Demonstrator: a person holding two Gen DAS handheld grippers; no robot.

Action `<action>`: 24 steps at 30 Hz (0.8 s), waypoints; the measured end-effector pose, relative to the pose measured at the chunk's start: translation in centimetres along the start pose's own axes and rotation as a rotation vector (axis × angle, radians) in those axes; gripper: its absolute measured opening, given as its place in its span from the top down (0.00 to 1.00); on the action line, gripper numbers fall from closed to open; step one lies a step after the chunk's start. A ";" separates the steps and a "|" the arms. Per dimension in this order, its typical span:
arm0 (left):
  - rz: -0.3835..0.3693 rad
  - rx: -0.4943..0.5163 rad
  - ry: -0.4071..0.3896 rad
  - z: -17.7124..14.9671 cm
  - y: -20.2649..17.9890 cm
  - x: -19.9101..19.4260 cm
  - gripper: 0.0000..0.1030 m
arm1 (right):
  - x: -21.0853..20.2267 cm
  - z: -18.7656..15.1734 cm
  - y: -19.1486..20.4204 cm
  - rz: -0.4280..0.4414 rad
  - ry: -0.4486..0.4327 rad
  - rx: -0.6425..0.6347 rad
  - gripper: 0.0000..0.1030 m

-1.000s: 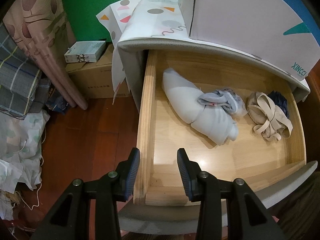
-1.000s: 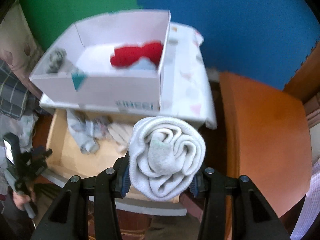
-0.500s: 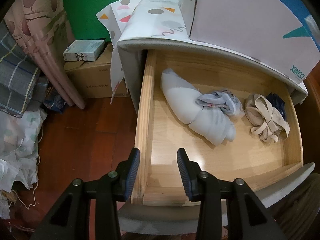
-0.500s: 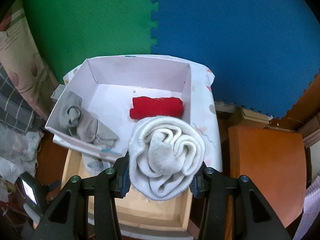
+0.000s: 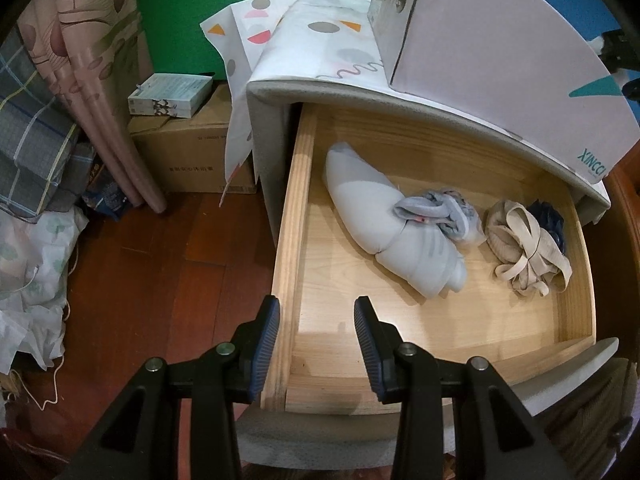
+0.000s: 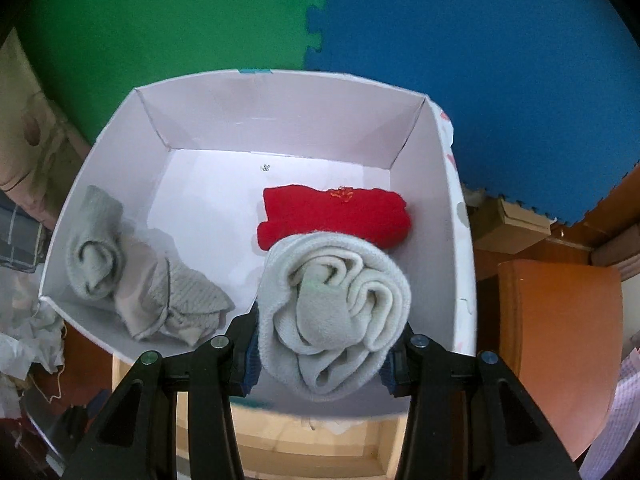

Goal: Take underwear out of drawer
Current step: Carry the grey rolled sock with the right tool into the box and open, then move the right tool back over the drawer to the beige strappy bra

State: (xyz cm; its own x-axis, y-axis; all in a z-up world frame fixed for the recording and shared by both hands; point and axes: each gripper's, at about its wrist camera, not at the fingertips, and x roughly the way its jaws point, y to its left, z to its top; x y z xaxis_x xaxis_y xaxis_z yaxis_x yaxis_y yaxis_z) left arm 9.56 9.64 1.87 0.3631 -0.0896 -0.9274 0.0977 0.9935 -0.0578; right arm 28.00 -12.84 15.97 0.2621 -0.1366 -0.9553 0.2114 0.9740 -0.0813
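My right gripper (image 6: 322, 344) is shut on a rolled white garment (image 6: 334, 312), which hangs over the white box (image 6: 280, 120) on the cabinet top. Inside the box lie a folded red garment (image 6: 334, 214) and grey crumpled garments (image 6: 136, 276). My left gripper (image 5: 316, 340) stands open and holds nothing, above the front left corner of the pulled-out wooden drawer (image 5: 292, 240). The drawer holds a long grey roll (image 5: 384, 228), a small grey-blue bundle (image 5: 440, 212), a beige strappy garment (image 5: 524, 248) and a dark blue piece (image 5: 550, 220).
The white box (image 5: 500, 60) sits on a patterned cloth (image 5: 304, 28) over the cabinet. Left of the cabinet stand a cardboard carton (image 5: 192, 160) with a small box (image 5: 170, 94), curtains (image 5: 92, 92) and piled cloth on the wooden floor (image 5: 160, 280). An orange chair seat (image 6: 560, 344) is at the right.
My right gripper has carried the white roll away from the drawer to above the white box, which now fills its view. The left gripper has stayed put.
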 end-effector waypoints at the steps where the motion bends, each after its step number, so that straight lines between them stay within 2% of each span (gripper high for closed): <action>1: 0.001 0.000 0.001 0.0 0.0 0.0 0.62 | 0.4 0.1 -0.1 0.006 0.009 0.008 0.57; 7: 0.005 0.003 0.017 0.0 -0.1 0.3 0.62 | 1.8 -0.1 -0.1 0.012 0.036 0.022 0.50; 12: 0.011 0.007 0.024 0.0 -0.2 0.5 0.62 | -0.5 -0.5 -0.6 0.047 -0.007 0.023 0.40; 14: 0.011 0.007 0.029 0.0 -0.2 0.6 0.62 | -1.7 -0.9 -0.8 0.058 -0.020 0.017 0.40; 22: 0.019 0.012 0.037 0.0 -0.3 0.7 0.62 | -5.8 -6.2 -2.4 0.110 -0.022 -0.036 0.39; 24: 0.020 0.012 0.040 0.0 -0.3 0.8 0.62 | -6.0 -8.3 -2.7 0.106 -0.008 -0.068 0.35</action>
State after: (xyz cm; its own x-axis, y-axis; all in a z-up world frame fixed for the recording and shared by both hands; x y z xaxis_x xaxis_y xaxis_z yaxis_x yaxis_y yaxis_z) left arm 9.80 9.25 1.17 0.3282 -0.0667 -0.9423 0.1022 0.9942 -0.0348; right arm 18.07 -13.16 19.53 0.2871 -0.0338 -0.9573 0.1179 0.9930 0.0003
